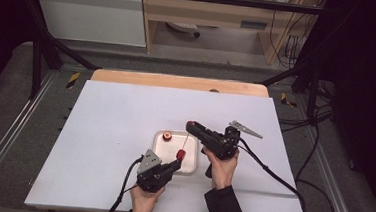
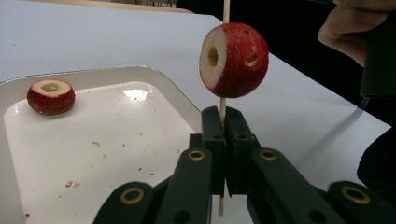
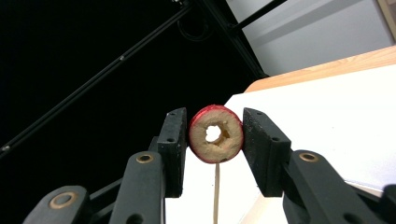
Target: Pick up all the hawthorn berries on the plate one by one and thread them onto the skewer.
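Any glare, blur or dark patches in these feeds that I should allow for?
High view: soft and low in detail, dark at both sides. Left gripper view: a glare patch on the tray, while the fruit on the skewer is sharp. Right gripper view: black background, the held fruit ring well lit.

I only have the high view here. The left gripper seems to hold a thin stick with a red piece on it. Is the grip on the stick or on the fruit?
Observer: On the stick. The left gripper is shut on it below the red fruit piece, which sits threaded on the stick.
Operator: And the right gripper?
Observer: The right gripper clamps a second cored fruit piece between its fingers, hole facing the camera, above the stick's top end.
Operator: Anything on the tray besides the third piece?
Observer: Beside the third fruit piece, the white tray carries small red crumbs.
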A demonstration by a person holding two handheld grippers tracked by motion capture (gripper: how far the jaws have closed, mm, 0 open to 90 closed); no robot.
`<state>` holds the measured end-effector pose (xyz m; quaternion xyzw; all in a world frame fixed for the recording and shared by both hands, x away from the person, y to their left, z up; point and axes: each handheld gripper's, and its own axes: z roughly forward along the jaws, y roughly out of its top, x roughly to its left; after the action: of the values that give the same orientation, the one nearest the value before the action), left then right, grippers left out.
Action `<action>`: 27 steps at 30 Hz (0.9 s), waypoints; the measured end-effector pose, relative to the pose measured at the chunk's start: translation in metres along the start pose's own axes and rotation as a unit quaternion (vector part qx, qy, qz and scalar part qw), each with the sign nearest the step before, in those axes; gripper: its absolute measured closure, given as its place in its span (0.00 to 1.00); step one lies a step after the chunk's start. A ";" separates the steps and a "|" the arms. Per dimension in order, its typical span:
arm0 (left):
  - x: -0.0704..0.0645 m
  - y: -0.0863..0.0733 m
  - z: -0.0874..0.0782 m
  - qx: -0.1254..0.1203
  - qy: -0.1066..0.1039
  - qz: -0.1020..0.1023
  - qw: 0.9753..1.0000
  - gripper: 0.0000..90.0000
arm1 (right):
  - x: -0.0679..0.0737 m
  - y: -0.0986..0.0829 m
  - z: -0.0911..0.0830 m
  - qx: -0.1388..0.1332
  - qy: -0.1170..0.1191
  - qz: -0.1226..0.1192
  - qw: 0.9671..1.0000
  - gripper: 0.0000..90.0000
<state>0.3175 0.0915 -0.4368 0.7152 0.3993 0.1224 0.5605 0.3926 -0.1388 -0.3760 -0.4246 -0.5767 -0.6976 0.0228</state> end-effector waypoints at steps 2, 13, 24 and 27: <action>-0.002 -0.001 0.000 -0.006 0.000 0.000 1.000 0.98 | 0.000 -0.001 0.001 -0.004 -0.007 -0.003 1.000 0.69; -0.004 -0.001 0.000 -0.034 0.008 -0.009 0.999 0.98 | 0.001 -0.003 0.002 -0.005 -0.002 0.022 1.000 0.69; 0.005 0.007 0.001 -0.028 0.004 -0.026 0.999 0.98 | -0.001 -0.021 0.008 0.047 -0.004 -0.002 0.999 0.69; 0.007 0.008 0.002 -0.026 0.004 -0.026 0.999 0.98 | -0.001 -0.025 0.008 0.057 -0.005 -0.006 0.998 0.69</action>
<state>0.3268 0.0949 -0.4317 0.6892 0.4171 0.1206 0.5800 0.3849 -0.1241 -0.3966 -0.4227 -0.6181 -0.6616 0.0397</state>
